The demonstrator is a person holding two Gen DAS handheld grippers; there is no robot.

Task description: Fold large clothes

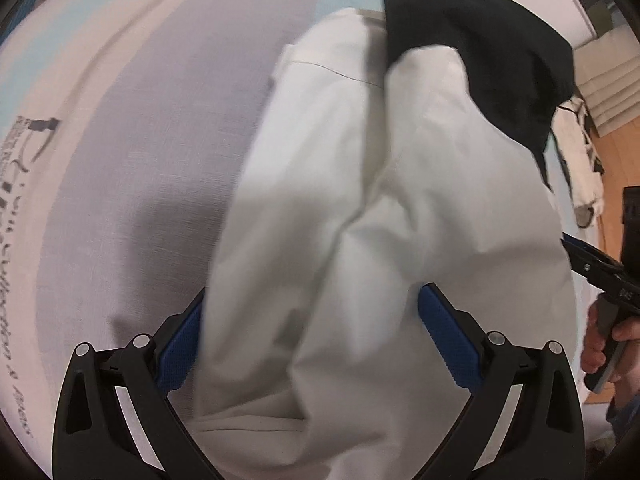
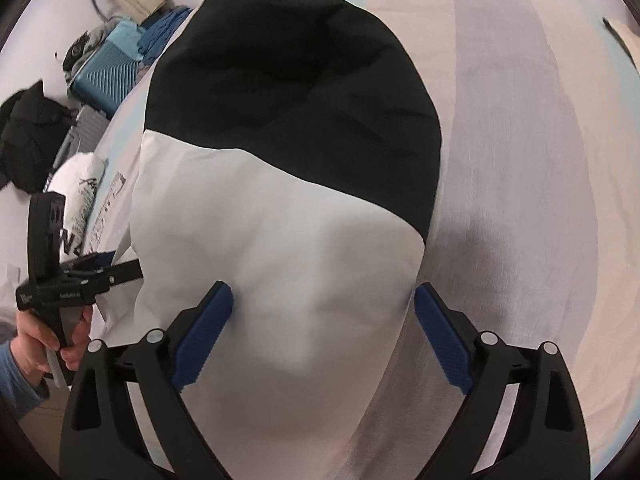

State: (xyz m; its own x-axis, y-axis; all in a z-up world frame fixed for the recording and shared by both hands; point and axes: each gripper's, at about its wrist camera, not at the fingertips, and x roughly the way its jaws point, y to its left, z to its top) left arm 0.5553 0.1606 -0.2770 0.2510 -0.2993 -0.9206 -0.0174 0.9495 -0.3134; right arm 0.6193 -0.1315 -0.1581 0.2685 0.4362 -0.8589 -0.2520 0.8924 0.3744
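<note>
1. Striped bedsheet (image 1: 132,184) in grey, cream and pale blue bands, woven and faintly ribbed, covers the bed; dark script runs along its left edge in the left wrist view, too blurred to read
2. Garment (image 2: 280,240) lies on the sheet: smooth white cloth below, matte black panel (image 2: 288,92) above, joined along a slanting seam
3. Its long axis runs away from both cameras, black end farthest
4. Left gripper (image 1: 308,336) has jaws apart, blue ribbed pads either side of rumpled white folds
5. Right gripper (image 2: 324,340) also has jaws apart, straddling the white end
6. Ribbed blue suitcase (image 2: 108,76) stands beyond the bed
7. Printed white cloth (image 2: 80,196) beside it bears lettering, unreadable
</note>
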